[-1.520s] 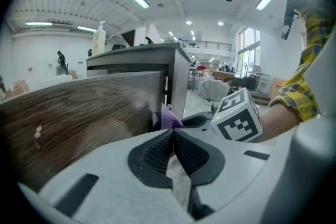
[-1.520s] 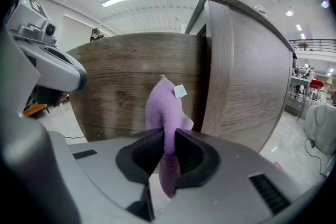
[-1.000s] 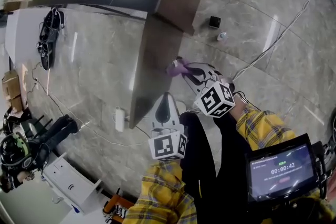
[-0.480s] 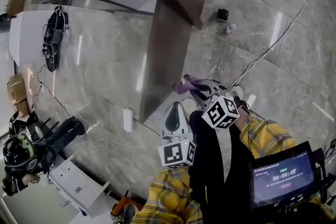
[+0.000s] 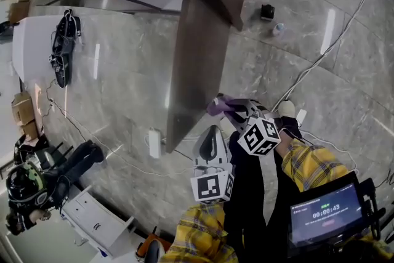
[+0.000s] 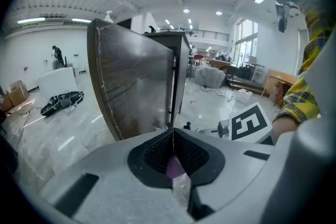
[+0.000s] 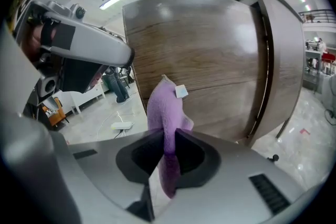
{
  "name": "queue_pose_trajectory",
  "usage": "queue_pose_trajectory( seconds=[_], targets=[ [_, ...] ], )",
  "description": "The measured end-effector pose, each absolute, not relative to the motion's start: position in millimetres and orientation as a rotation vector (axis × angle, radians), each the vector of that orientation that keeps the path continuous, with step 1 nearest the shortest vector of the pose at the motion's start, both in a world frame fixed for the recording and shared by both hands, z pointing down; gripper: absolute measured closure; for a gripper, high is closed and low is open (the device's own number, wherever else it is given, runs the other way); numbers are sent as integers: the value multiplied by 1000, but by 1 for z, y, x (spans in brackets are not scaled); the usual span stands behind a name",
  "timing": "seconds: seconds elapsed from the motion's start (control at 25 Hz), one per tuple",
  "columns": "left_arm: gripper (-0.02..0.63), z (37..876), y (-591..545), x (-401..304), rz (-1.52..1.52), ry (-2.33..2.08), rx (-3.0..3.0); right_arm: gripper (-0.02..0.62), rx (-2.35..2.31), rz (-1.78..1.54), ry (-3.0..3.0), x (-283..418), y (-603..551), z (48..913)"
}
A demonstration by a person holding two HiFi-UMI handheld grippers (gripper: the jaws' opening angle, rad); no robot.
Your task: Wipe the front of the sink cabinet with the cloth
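The sink cabinet's front point(image 5: 191, 52) is a dark wood panel that fills the right gripper view as cabinet front point(image 7: 210, 55). My right gripper point(image 5: 230, 109) is shut on a purple cloth point(image 5: 218, 106) and holds it at the panel's lower right edge. In the right gripper view the cloth point(image 7: 165, 107) stands up out of the right gripper point(image 7: 168, 138), close before the wood; I cannot tell whether it touches. My left gripper point(image 5: 209, 132) hangs just below the right one, with its jaws shut. The left gripper point(image 6: 172, 135) points at the cabinet's corner point(image 6: 136, 86).
A white power strip point(image 5: 153, 143) and cables lie on the marble floor left of the cabinet's foot. A small black block point(image 5: 266, 11) and a bottle point(image 5: 279, 28) sit at the far right. A black bag point(image 5: 61, 46), a white drawer unit point(image 5: 98, 225) and a person point(image 5: 37, 175) are at the left.
My right gripper has carried the cloth a little down along the cabinet front, toward its lower end. The left gripper has followed beside it.
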State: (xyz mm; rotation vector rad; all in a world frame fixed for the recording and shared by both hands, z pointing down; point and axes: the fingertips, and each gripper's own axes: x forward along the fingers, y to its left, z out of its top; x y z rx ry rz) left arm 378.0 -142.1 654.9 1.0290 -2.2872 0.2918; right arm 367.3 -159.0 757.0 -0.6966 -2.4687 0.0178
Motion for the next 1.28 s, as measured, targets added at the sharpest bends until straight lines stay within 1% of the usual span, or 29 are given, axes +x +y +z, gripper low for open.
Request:
queue_pose_trajectory(
  seconds=[0.44, 1.0, 1.28],
  targets=[
    [598, 701, -171, 359, 332, -2236, 1119, 554, -628, 93, -2476, 335, -177, 805],
    [598, 696, -187, 354, 350, -2198, 1155, 554, -453, 39, -2522, 288, -245, 794],
    [598, 691, -201, 339, 367, -2211, 1187, 554, -416, 3, -2535, 267, -272, 789]
  ],
)
